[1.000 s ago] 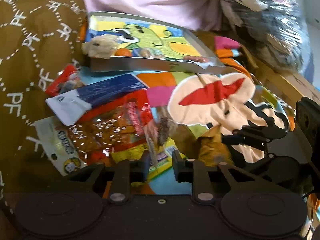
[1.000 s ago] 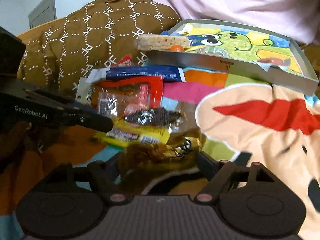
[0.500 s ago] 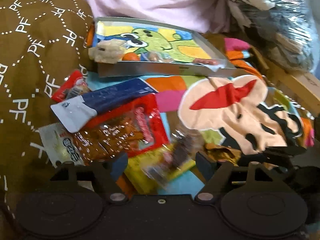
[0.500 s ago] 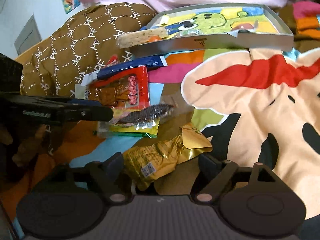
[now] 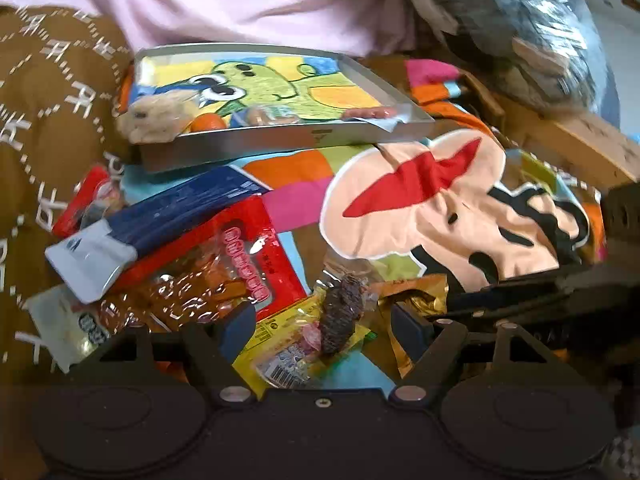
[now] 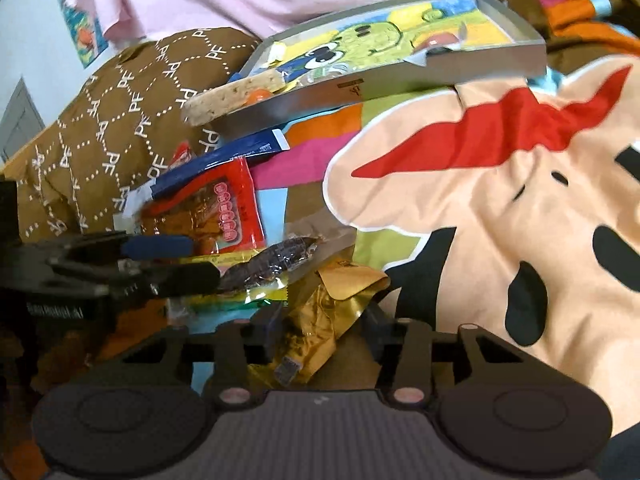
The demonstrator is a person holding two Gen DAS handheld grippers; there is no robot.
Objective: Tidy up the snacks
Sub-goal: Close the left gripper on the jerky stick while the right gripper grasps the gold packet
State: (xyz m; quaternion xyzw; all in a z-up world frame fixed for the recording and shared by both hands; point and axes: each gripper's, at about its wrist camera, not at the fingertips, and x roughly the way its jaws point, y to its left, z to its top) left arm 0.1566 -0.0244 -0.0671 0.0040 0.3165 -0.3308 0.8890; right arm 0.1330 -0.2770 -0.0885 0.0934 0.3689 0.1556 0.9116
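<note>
Snack packs lie in a pile on a cartoon bedspread: a blue and white pack [image 5: 160, 220], a red jerky pack [image 5: 224, 264], a yellow pack [image 5: 288, 344] and a clear pack with a dark snack [image 5: 340, 308]. My left gripper [image 5: 324, 324] is open, its fingers on either side of the dark snack and yellow pack. My right gripper [image 6: 324, 328] is open around a gold foil pack [image 6: 320, 316], which lies between its fingers. A grey tray [image 5: 280, 140] with a green cartoon liner holds a tan cake [image 5: 160, 116], an orange sweet and a sausage.
A brown patterned pillow [image 6: 112, 128] lies left of the pile. A person in a pink shirt [image 5: 240, 0] sits behind the tray. A plastic-wrapped bundle [image 5: 520, 20] and a cardboard box [image 5: 568, 136] are at the far right.
My left gripper opened, let the clear dark snack pack drop onto the yellow pack, and now straddles both. My right gripper narrowed somewhat around the gold pack and tilted.
</note>
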